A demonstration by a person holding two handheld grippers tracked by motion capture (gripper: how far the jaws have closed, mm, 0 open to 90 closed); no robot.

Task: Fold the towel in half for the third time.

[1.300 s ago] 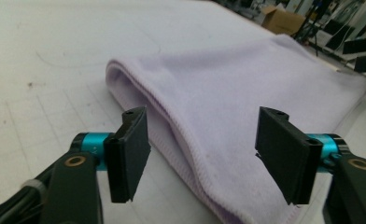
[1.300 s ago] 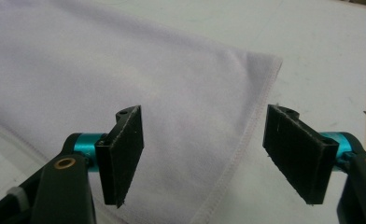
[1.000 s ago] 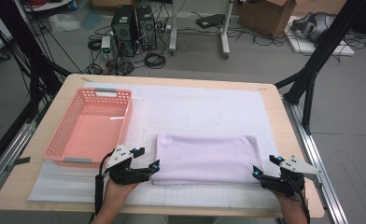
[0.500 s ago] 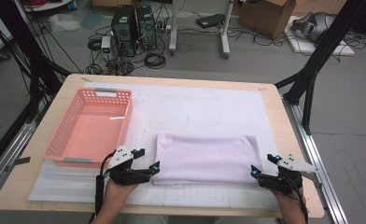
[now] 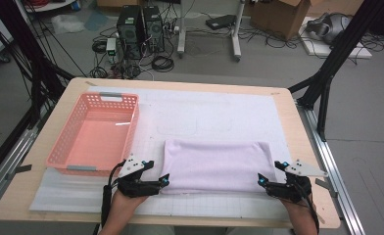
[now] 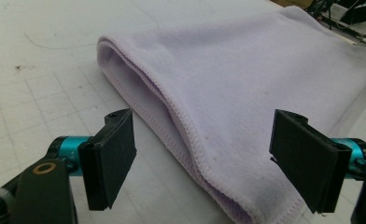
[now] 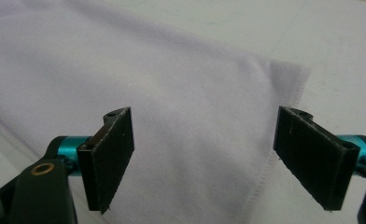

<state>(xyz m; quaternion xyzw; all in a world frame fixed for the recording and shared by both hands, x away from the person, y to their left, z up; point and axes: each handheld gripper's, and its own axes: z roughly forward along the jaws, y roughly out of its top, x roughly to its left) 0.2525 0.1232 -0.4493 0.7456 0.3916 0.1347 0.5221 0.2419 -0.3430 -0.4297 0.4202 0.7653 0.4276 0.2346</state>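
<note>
Lying flat on the white gridded mat (image 5: 219,117), the folded lilac towel (image 5: 214,164) sits in the near half of the table (image 5: 298,142), a little to the right of the middle. Its long folded sides run from left to right. The left gripper (image 5: 153,183) is at the near left corner of the towel, with both jaws spread wide. In the left gripper view the left gripper (image 6: 202,156) has the stitched edge of the towel (image 6: 246,93) between its two black pads (image 6: 113,154), but neither pad touches the cloth. At that corner the layers of the towel gape a little, so the fold is visible.

The right gripper (image 5: 268,183) is at the near right corner, also wide open. In the right gripper view the right gripper (image 7: 202,156) points over the towel (image 7: 139,93), and the corner with its hem lies between the jaws, not pinched. Both grippers are low, close to the mat.

The pink plastic basket (image 5: 62,154) stands on the left side of the table, just beside the left gripper and near the towel but not touching it.
</note>
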